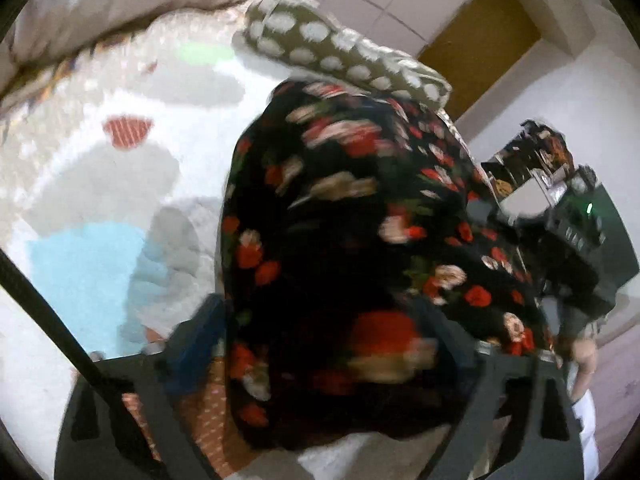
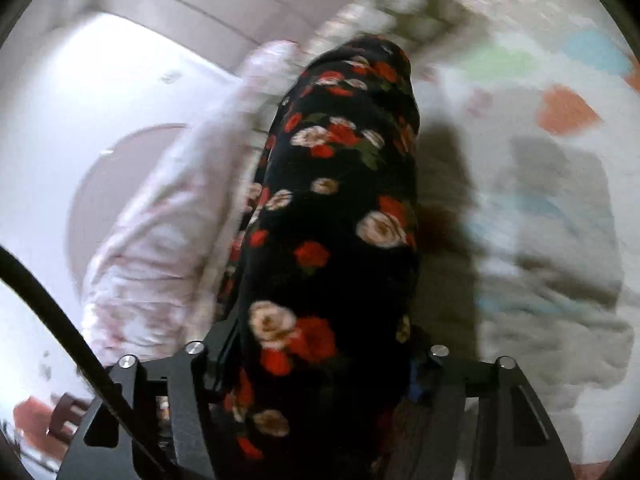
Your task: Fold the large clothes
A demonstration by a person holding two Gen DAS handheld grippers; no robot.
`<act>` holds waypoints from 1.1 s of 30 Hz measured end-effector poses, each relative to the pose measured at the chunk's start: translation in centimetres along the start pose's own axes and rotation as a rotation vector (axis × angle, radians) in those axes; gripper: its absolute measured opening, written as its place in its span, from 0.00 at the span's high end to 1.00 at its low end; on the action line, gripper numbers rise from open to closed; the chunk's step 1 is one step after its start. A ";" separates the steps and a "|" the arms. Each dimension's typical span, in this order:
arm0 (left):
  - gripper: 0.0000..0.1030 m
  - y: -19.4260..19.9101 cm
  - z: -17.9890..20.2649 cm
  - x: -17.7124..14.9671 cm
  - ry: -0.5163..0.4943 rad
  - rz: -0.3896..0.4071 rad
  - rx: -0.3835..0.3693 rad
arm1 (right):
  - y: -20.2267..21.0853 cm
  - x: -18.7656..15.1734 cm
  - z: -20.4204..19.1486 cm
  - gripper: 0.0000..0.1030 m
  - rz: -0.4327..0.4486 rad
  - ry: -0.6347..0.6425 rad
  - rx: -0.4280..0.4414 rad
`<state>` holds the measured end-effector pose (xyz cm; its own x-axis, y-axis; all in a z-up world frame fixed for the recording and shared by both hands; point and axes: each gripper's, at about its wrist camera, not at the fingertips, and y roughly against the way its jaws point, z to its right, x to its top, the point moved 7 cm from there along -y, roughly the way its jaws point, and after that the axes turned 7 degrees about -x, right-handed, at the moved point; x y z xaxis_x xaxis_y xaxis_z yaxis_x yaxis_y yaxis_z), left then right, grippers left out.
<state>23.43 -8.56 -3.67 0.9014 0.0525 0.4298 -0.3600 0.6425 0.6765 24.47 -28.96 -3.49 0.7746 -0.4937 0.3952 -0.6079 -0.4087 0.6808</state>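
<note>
Over patterned bedding (image 1: 100, 184), floral garment (image 2: 332, 208) fills both claws' gaps

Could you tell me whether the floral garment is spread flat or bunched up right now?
Bunched up. The floral garment forms a thick humped mass rather than a flat sheet, draped over the bedspread; motion blur hides whether any neat fold exists.

The garment (image 1: 360, 240) is black with red and cream roses and green leaves. The bedcover (image 1: 100, 168) is white with grey, light-blue, pale-green and red-orange patches. One pillow (image 1: 340, 52) is olive-brown with white spots; another (image 2: 160, 240) is pale pink. The door (image 1: 480, 40) is ochre-brown.
</note>
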 end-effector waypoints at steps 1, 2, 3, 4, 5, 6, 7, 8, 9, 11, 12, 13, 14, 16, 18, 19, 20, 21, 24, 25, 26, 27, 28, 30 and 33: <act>0.00 -0.3 -0.4 0.0 0.034 -0.006 -0.022 | -0.3 -0.3 1.0 0.24 -0.007 -0.021 -0.026; 0.00 -0.1 -0.6 -0.1 0.051 -0.010 -0.036 | -0.1 -0.5 1.6 0.23 0.004 -0.049 -0.013; 0.00 0.4 -0.7 0.0 0.057 -0.012 -0.035 | 0.4 -0.4 1.6 0.23 0.015 -0.055 -0.004; 0.00 0.9 -0.7 0.1 0.054 -0.007 -0.024 | 1.1 -0.4 1.1 0.22 0.032 -0.048 -0.013; 0.01 1.7 -0.6 0.2 0.044 0.004 -0.010 | 2.6 -0.2 0.2 0.22 0.075 -0.009 -0.051; 0.01 2.6 -0.5 0.2 0.031 0.019 0.001 | 3.9 -0.1 -0.6 0.22 0.112 0.035 -0.083; 0.01 3.8 -0.4 0.2 0.020 0.041 0.008 | 5.0 -0.1 -1.6 0.22 0.141 0.076 -0.110; 0.01 5.1 -0.4 0.1 0.014 0.069 0.019 | 6.6 -0.2 -2.8 0.22 0.179 0.130 -0.141; 0.01 6.4 -0.5 -0.1 0.010 0.096 0.033 | 8.0 -0.5 -4.1 0.26 0.209 0.172 -0.152; 0.01 8.4 -0.7 -0.4 0.002 0.143 0.057 | 10.4 -1.7 -6.2 0.41 0.231 0.238 -0.120; 0.01 9.8 -0.8 -0.8 -0.004 0.173 0.079 | 11.1 -2.7 -7.2 0.54 0.214 0.263 -0.076; 0.01 11.0 -1.1 -0.9 -0.011 0.197 0.102 | 11.1 -3.9 -8.2 0.62 0.190 0.282 -0.045; 0.01 12.2 -1.1 -1.1 -0.026 0.230 0.135 | 10.8 -4.8 -8.3 0.63 0.173 0.296 -0.038; 0.01 14.9 -0.9 -1.4 -0.088 0.320 0.245 | 8.8 -6.7 -8.1 0.64 0.127 0.335 -0.082; 0.01 17.9 -0.1 -2.1 -0.180 0.423 0.387 | 6.5 -7.9 -5.9 0.70 0.096 0.339 -0.171; 0.01 19.0 0.4 -2.4 -0.219 0.462 0.438 | 5.9 -8.3 -5.1 0.71 0.093 0.336 -0.198; 0.00 20.1 1.0 -2.7 -0.262 0.500 0.482 | 5.1 -8.4 -4.4 0.71 0.098 0.332 -0.224; 0.00 21.1 1.7 -3.1 -0.307 0.533 0.517 | 4.9 -8.2 -4.0 0.71 0.110 0.325 -0.238; 0.00 23.2 3.9 -4.4 -0.414 0.580 0.589 | 7.0 -8.4 -4.8 0.69 0.147 0.306 -0.273; 0.00 23.7 4.5 -4.8 -0.430 0.581 0.593 | 7.4 -8.7 -5.5 0.67 0.161 0.321 -0.291; 0.00 23.8 5.2 -5.3 -0.445 0.581 0.582 | 8.4 -9.2 -6.4 0.65 0.180 0.348 -0.319; 0.00 24.0 5.9 -5.8 -0.453 0.579 0.558 | 9.4 -10.0 -7.1 0.56 0.199 0.377 -0.348; 0.00 24.0 6.6 -6.5 -0.462 0.571 0.518 | 10.2 -10.5 -7.4 0.44 0.212 0.392 -0.364; 0.00 23.7 7.6 -7.8 -0.472 0.551 0.464 | 12.4 -12.7 -7.9 0.34 0.249 0.423 -0.390; 0.00 22.6 8.8 -9.4 -0.468 0.513 0.417 | 15.0 -16.4 -7.5 0.32 0.291 0.469 -0.469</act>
<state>4.71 -1.22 12.81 0.4390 -0.1213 0.8903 -0.8445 0.2826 0.4549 3.94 -21.21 4.84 0.6500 -0.1080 0.7522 -0.7436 0.1134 0.6589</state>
